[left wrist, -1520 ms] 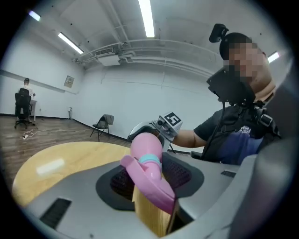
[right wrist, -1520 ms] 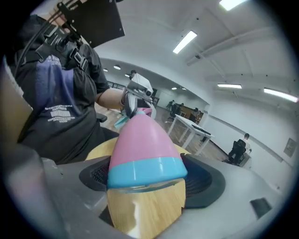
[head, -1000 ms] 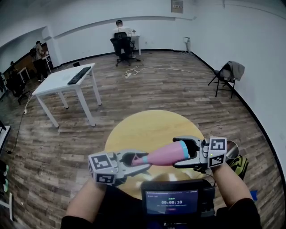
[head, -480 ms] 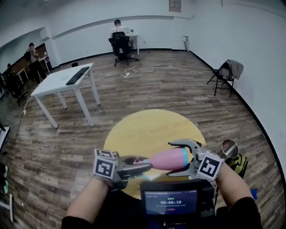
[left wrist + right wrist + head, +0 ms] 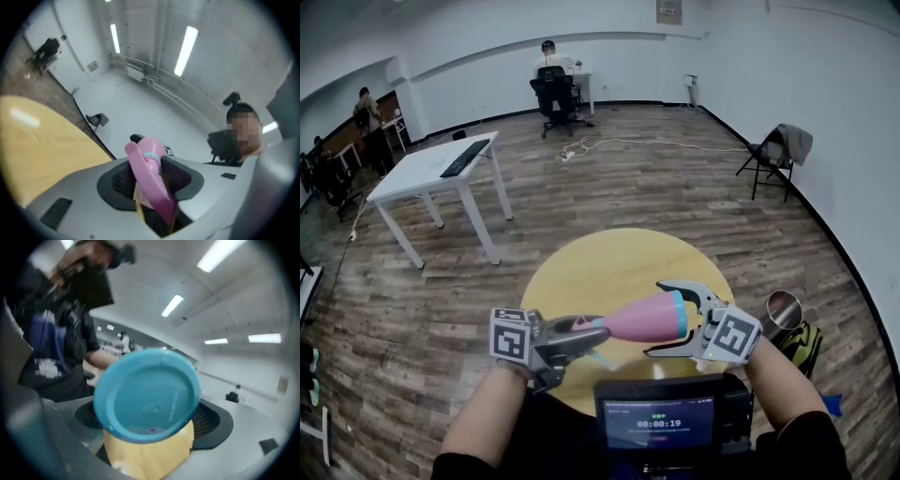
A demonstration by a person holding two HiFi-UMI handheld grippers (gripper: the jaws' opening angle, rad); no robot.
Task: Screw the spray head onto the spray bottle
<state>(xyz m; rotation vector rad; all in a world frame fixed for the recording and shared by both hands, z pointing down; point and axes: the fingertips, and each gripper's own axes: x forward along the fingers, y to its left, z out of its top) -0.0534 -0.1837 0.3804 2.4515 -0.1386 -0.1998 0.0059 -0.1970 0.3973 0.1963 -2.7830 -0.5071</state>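
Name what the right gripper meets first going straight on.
The right gripper would likely meet the spray bottle's blue base at once; it sits between the jaws, which have just been opening.

A large, sparsely furnished open office or lab room: plain white walls, wood-plank floor (image 5: 675,187), long ceiling strip lights (image 5: 185,44). A white rectangular desk (image 5: 422,173) carries a black keyboard (image 5: 465,157). By the far wall, a person (image 5: 549,58) sits in a black swivel chair (image 5: 555,98); a black folding chair (image 5: 772,164) stands by the right wall.
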